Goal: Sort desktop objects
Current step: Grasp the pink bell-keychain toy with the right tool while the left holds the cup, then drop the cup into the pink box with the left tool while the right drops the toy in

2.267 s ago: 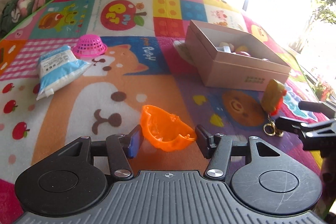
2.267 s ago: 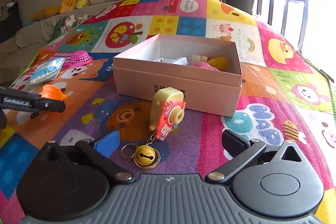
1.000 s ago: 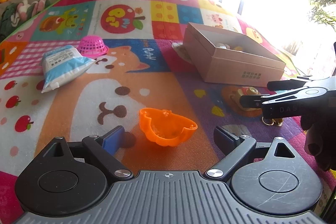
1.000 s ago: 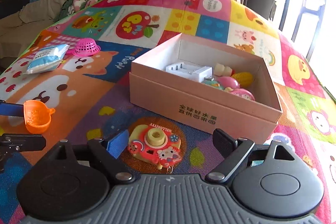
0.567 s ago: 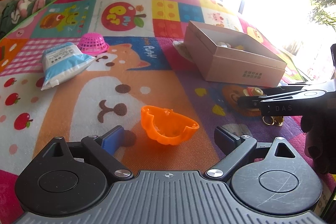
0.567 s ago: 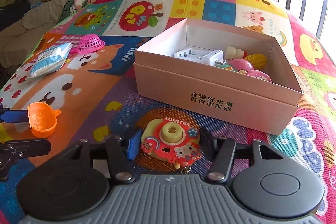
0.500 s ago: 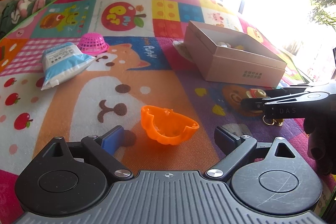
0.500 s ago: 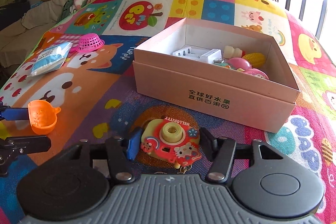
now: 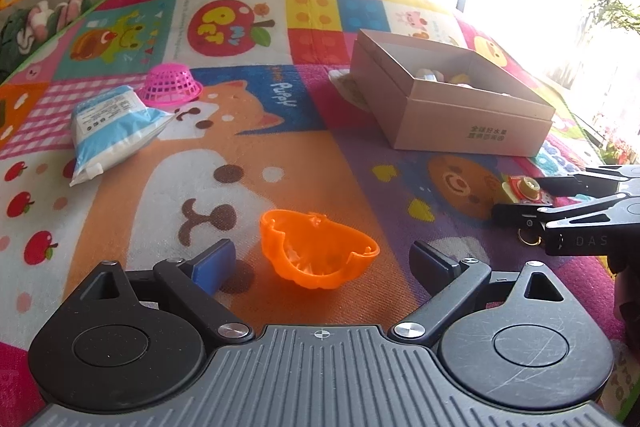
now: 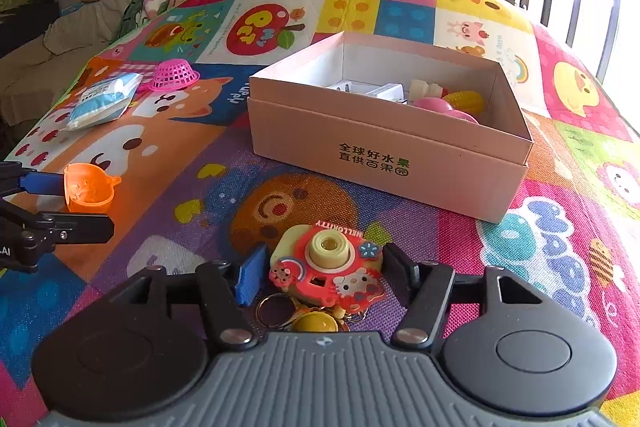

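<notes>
The right gripper (image 10: 320, 269) straddles the small red-and-cream plastic toy camera with a keyring and yellow bell (image 10: 326, 269), which lies face-up on the colourful patchwork play mat (image 10: 540, 239), just in front of the open pink cardboard box (image 10: 384, 155). Its jaws are opening at this moment with the camera between them; the right pad looks to touch the camera's side while a narrow gap shows at the blue left pad, so this reads as a loosened hold rather than a firm one. The camera's long axis runs across the jaws, its lens pointing up (the keyring trails back toward the gripper body). The box lies straight ahead of this hand, which is clearly the nearer one to it. The left gripper (image 9: 320, 259) is spread wide and holds nothing, with the orange translucent plastic pumpkin-shaped cup (image 9: 318, 253) lying on the mat between its fingers, untouched on either side.
</notes>
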A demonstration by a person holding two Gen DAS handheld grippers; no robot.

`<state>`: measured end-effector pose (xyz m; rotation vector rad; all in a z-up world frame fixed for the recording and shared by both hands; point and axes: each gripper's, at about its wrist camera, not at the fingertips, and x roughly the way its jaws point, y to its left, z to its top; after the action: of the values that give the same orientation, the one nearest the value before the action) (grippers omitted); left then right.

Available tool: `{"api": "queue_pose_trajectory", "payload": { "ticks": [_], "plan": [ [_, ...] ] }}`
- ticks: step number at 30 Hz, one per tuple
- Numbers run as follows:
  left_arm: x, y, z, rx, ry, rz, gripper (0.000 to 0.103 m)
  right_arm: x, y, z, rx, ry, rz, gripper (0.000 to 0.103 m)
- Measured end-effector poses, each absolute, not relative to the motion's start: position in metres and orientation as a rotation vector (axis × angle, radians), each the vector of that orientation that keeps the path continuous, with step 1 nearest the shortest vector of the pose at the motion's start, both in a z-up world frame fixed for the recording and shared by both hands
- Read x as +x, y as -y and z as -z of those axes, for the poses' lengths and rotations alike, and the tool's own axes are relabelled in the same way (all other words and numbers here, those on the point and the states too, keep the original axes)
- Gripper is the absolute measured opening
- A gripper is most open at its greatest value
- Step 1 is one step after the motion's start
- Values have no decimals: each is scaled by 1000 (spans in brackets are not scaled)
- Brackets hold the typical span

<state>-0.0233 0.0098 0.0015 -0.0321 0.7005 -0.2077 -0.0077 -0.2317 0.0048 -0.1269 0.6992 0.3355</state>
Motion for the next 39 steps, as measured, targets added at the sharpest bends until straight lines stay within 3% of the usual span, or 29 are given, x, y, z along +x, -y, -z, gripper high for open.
{"api": "queue_pose_trajectory", "payload": {
  "ticks": [11,22,31,32,37,39],
  "plan": [
    [-38,-4,-5,-42,-689,340,99,-7,232,-5,-118,-703,-336,77],
    [-23,-6,-2,-7,-710,225,98,-8,236,-5,-94,-697,-342,80],
    [-19,-5,-4,22,-707,176,70,-9,237,-6,-90,-685,-333,80],
    [-20,-5,-4,25,-704,175,65,-9,238,-6,-89,-686,-331,77],
    [-25,-7,-5,18,-700,180,65,-9,239,-6,-86,-688,-327,58],
    [-29,-6,-7,25,-698,186,65,-10,237,-7,-96,-691,-319,58]
  ]
}}
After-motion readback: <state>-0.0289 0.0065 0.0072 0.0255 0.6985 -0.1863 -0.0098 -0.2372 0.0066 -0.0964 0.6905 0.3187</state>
